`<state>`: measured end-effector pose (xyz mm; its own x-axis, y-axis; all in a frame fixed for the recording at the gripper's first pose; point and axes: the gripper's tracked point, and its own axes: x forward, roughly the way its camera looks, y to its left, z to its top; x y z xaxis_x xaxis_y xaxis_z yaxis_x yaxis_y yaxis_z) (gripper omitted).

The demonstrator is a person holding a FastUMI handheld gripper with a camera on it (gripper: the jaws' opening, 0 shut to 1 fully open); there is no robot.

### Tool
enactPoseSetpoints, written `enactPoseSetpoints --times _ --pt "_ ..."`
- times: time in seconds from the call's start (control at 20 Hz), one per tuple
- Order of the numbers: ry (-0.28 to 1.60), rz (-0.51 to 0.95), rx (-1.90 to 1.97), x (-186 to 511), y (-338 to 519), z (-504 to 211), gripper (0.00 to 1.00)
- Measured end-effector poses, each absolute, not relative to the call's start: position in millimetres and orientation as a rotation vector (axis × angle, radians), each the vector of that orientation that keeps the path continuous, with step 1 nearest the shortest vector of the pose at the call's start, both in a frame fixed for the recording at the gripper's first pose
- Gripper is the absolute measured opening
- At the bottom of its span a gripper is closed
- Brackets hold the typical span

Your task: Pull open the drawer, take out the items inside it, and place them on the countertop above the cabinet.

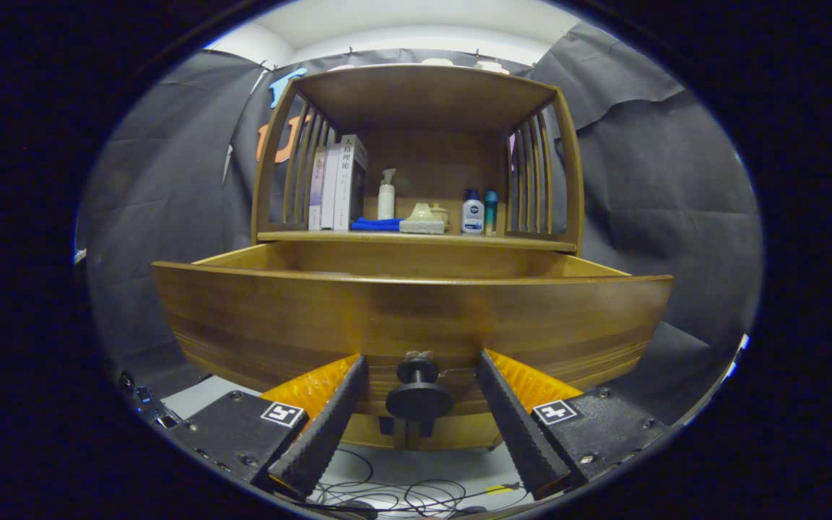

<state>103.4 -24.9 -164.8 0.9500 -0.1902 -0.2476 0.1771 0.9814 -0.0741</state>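
1. My tool (419, 368) is spread open, its two ribbed fingers (326, 422) standing either side of the drawer's black knob (418, 393) with a clear gap on each side; neither pad touches it.
2. The wooden drawer (416, 318) already stands pulled out from the cabinet, its front just ahead of the fingers. I judge the opening step done, or nearly so.
3. From this low angle I see only the drawer's side walls and inner back; the front panel hides its floor, so I cannot tell what lies inside.
4. Above the drawer, the counter (416, 237) carries books (336, 184), a white pump bottle (386, 195), a blue cloth (375, 224), a grey sponge (422, 226) and two small bottles (472, 213). Whether any came from the drawer, I cannot say.
5. Left to do, as I judge it: lift the tool over the front edge, check inside, and carry each item up to the counter.
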Motion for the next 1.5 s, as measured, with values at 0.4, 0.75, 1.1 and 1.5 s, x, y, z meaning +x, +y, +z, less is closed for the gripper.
enactPoseSetpoints --times 0.4,0.75,1.1,1.5 --pt "0.290 -0.187 -0.026 147 -29 -155 1.00" --pt "0.327 -0.193 -0.019 196 -36 -153 1.00" --pt "0.317 -0.204 -0.042 229 -41 -157 1.00" --pt "0.341 -0.214 -0.030 264 -47 -160 1.00"
